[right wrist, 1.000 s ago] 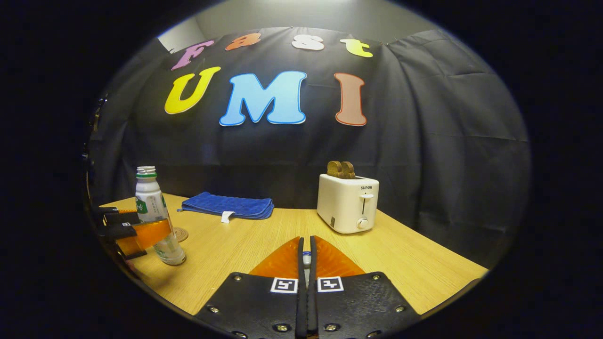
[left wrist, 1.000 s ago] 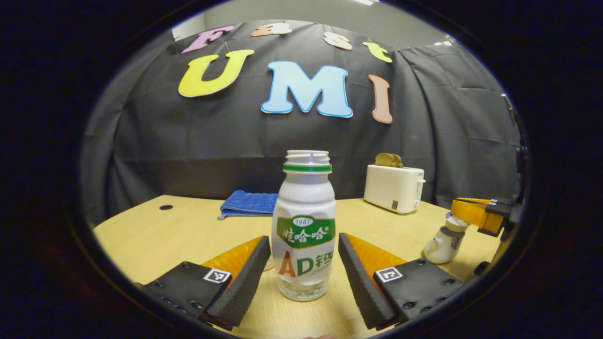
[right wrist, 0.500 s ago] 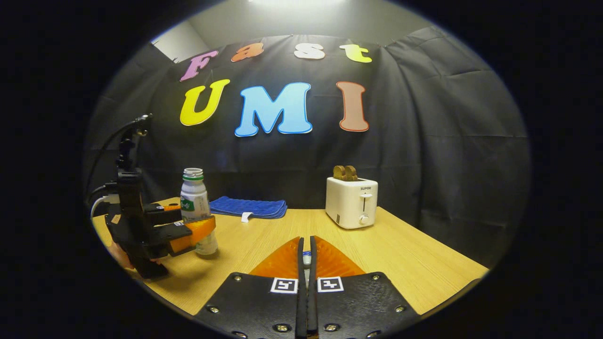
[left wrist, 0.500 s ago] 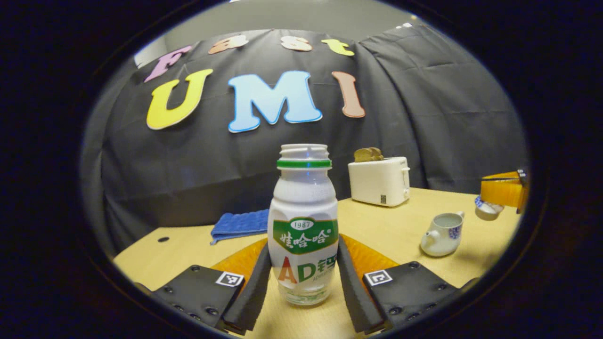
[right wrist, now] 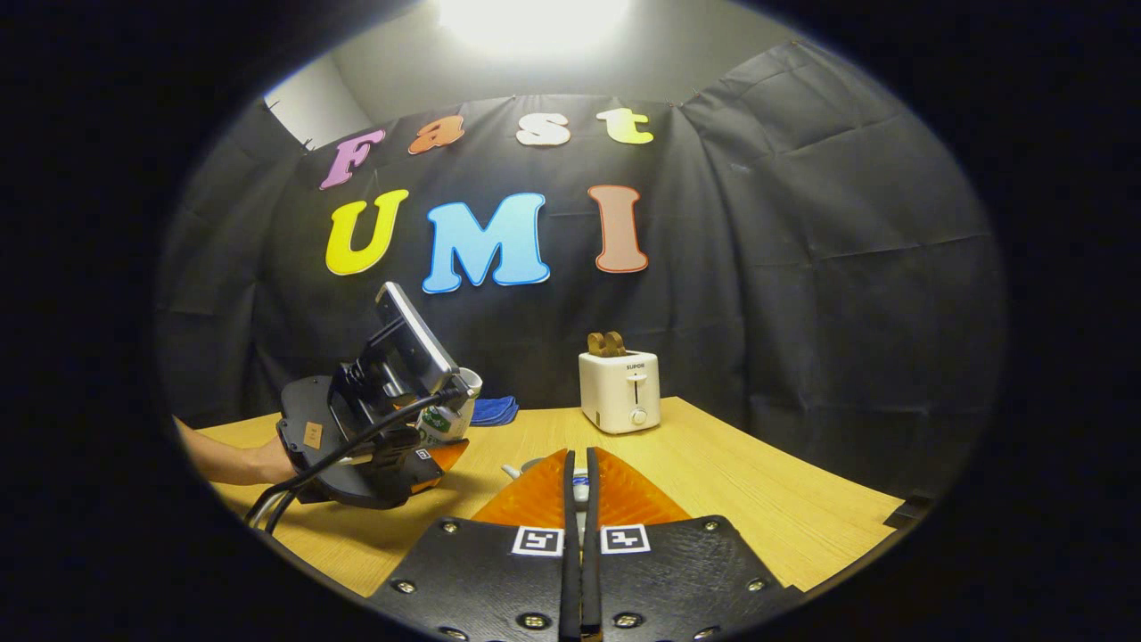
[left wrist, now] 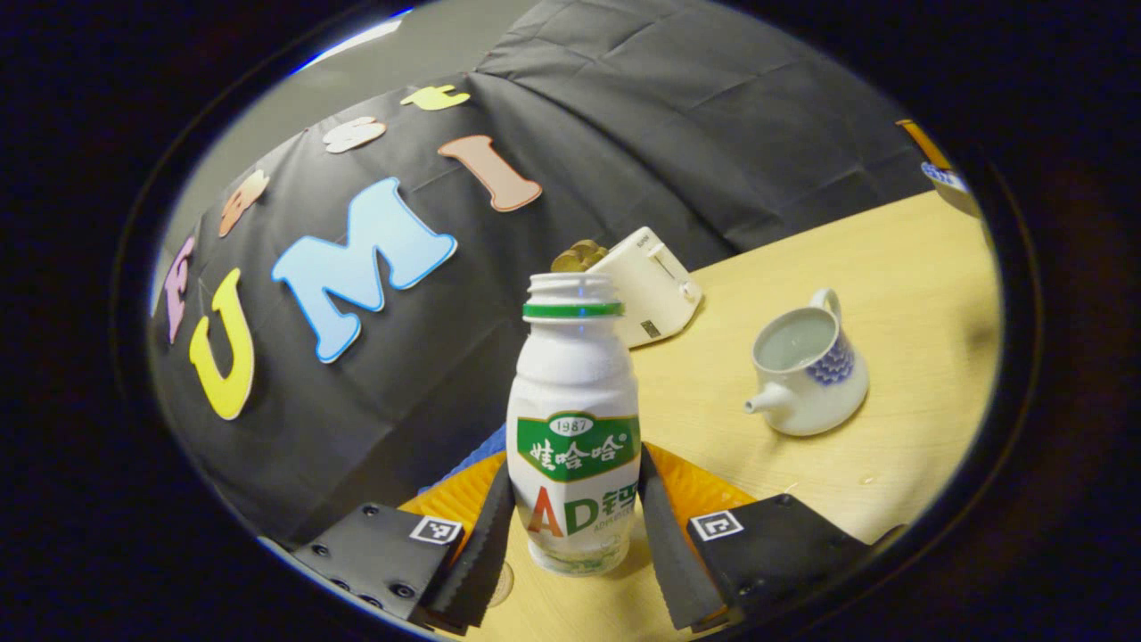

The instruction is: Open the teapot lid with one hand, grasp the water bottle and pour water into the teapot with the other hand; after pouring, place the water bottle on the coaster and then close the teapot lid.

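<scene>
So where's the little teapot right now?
In the left gripper view the teapot stands lidless on the wooden table, right of the held water bottle and near the white toaster.

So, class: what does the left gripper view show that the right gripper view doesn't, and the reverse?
Left gripper view: the teapot seen into its open mouth, and the left gripper shut on the bottle. Right gripper view: a hand holding that gripper, and the right gripper shut on the lid. Both: bottle, toaster, table.
</scene>
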The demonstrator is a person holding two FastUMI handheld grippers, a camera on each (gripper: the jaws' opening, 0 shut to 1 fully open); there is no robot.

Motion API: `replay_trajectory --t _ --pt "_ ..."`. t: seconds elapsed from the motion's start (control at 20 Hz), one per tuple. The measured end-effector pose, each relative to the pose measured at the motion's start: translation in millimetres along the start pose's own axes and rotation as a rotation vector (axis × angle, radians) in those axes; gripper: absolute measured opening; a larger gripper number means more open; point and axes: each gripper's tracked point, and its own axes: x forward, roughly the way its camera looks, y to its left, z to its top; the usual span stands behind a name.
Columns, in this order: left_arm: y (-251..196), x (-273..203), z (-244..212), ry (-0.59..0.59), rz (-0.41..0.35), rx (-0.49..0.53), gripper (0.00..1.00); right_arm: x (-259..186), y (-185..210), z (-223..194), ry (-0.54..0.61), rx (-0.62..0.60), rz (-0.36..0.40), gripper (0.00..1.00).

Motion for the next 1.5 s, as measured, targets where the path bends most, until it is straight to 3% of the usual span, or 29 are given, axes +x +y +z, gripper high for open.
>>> replay_trajectory --t 0.55,1.0,1.05,1.15,1.5 --pt "-18 19 4 0.061 -0.016 0.507 0.83 -6 -46 -1 -0.036 0.041 -0.075 0.01" --pt "-20 16 7 0.069 -0.032 0.762 0.83 -7 -46 -2 -0.031 0.049 -0.068 0.01" --pt "-19 15 9 0.070 -0.025 0.803 0.74 -8 -47 -1 -0.034 0.045 -0.071 0.01" --pt "-22 13 9 0.063 -0.025 0.872 0.83 -7 -45 -3 -0.027 0.038 -0.067 0.01" --pt "-25 9 15 0.048 -0.027 0.986 0.83 -7 -45 -2 -0.021 0.041 -0.055 0.01"
